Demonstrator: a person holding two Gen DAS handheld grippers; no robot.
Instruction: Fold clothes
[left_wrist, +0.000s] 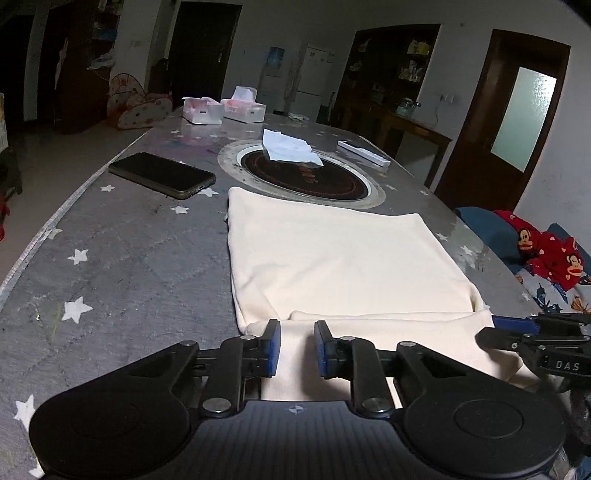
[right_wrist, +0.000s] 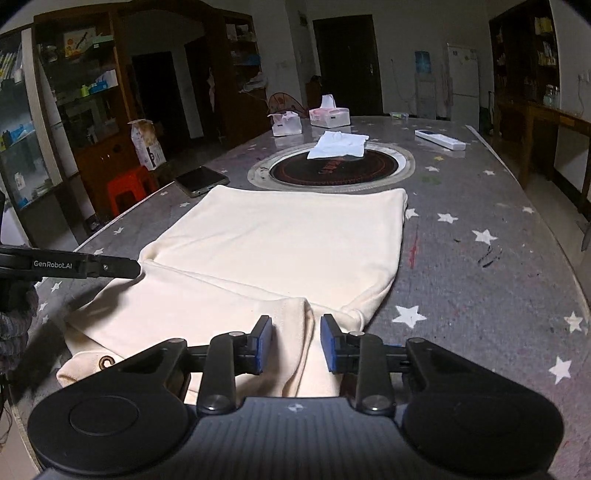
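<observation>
A cream garment (left_wrist: 332, 258) (right_wrist: 277, 240) lies flat on the grey star-patterned table (left_wrist: 129, 277) (right_wrist: 480, 295), with its near part folded into a band across the front. My left gripper (left_wrist: 297, 347) sits over the left end of that band. Its blue pads stand a little apart with cloth between them. My right gripper (right_wrist: 295, 343) is over the right end of the band, where a raised crease of cloth runs between its parted pads. Each gripper's tip shows in the other view: the right gripper (left_wrist: 495, 328) and the left gripper (right_wrist: 136, 269), both at the band's edge.
A dark phone (left_wrist: 162, 175) (right_wrist: 201, 181) lies beyond the garment's left corner. Behind the garment a round inset hotplate (left_wrist: 332, 184) carries a loose tissue (left_wrist: 291, 147). Two tissue boxes (right_wrist: 328, 114) and a white remote (right_wrist: 439, 139) sit farther back. A red garment (left_wrist: 543, 251) lies off the table's right edge.
</observation>
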